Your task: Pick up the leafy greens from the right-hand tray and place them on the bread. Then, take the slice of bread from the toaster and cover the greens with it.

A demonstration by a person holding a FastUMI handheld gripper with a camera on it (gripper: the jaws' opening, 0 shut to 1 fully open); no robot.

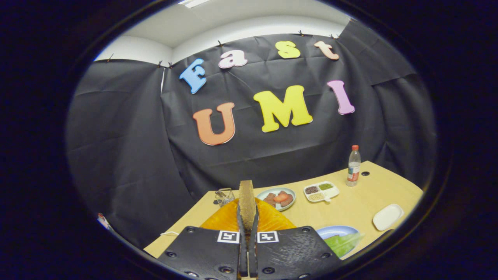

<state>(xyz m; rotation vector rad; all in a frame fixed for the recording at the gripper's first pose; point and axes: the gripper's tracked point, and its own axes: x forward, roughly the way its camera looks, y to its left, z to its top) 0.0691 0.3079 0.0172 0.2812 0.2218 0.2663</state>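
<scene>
The gripper [248, 217] clamps an upright slice of bread [246, 202] above the orange toaster [268, 219], leafy greens [342, 242] lying nearby.

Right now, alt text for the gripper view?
The hand-held gripper is shut on an upright bread slice above a wooden table. Leafy greens lie on a blue plate beside it; a meat plate and bottle stand beyond.

The gripper [247, 217] has two broad black plates with a scuffed sheen, round screws along their edges, and a square black-and-white marker on each plate beside two narrow, close-set fingers.
</scene>
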